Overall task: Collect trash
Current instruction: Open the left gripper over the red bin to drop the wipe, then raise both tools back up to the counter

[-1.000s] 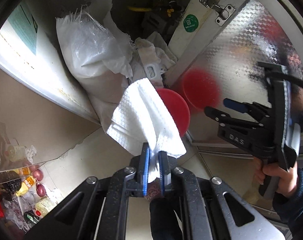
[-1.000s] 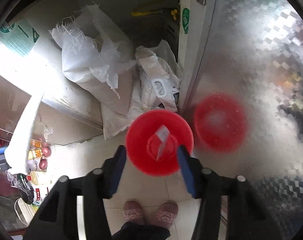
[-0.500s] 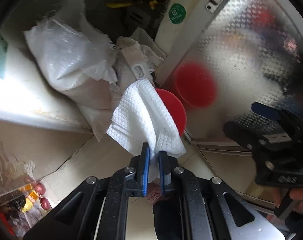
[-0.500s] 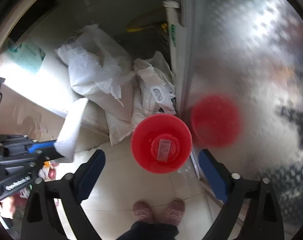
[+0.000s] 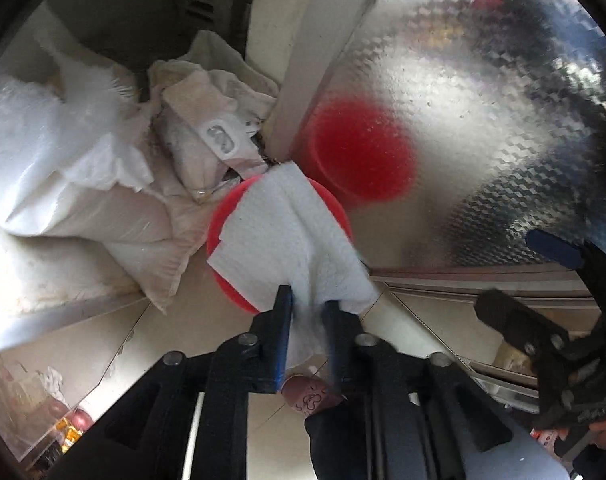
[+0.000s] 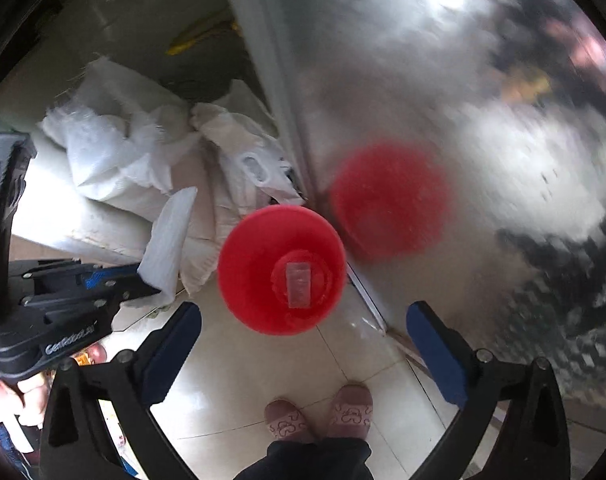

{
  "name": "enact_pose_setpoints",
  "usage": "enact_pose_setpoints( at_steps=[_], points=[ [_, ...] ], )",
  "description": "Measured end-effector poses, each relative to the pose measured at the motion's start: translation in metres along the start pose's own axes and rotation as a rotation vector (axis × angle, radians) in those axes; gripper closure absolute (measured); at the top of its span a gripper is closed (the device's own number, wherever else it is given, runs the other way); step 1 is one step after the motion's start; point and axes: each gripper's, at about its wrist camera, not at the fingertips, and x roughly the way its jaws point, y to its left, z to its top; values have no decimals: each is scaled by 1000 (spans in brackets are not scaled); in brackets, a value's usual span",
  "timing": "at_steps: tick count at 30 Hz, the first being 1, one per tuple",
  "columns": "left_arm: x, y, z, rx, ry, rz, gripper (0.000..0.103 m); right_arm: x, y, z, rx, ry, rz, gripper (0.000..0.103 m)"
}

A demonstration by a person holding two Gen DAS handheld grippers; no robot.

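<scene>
From the left wrist, your left gripper (image 5: 306, 302) is over the red bin (image 5: 279, 240), its jaws opening with the paper towel (image 5: 287, 236) between them, draped across the bin's mouth. Finish opening and hold over the centre so the towel drops inside, not over the rim.

From the right wrist, your right gripper (image 6: 303, 338) is spread wide, opening and empty, above the bin (image 6: 281, 268), where one scrap (image 6: 299, 284) lies. Keep it clear of the towel (image 6: 169, 236).

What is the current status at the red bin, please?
Left gripper opening, paper towel between its jaws over red bin. Right gripper wide, empty. Nothing blocking.
</scene>
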Motion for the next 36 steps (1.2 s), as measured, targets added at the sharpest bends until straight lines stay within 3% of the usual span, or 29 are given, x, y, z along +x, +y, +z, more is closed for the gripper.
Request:
enact_pose_setpoints(
  at_steps=[1, 3, 5, 11, 17, 20, 28, 36],
  points=[
    [2, -2, 1, 4, -2, -3, 69, 0, -1, 0, 4, -1, 0, 1],
    [6, -3, 6, 13, -11, 11, 33, 0, -3, 0, 5, -4, -4, 1],
    [8, -4, 8, 10, -24, 33, 23, 0, -6, -2, 12, -3, -5, 1],
    [-2, -4, 2, 14, -20, 17, 17, 0, -7, -6, 24, 9, 3, 1],
    [-36, -6, -23, 21, -11, 83, 11, -19, 6, -8, -10, 15, 20, 1],
    [-66, -5, -39, -13, -24, 59, 8, -37, 15, -9, -36, 13, 32, 1],
    [-159, -26, -76, -33, -98, 145, 3, -109, 41, -11, -129, -6, 57, 1],
    [-269, -45, -87, -117, -254, 122, 1, -212, 59, 0, -201, -108, 69, 1]
  ],
)
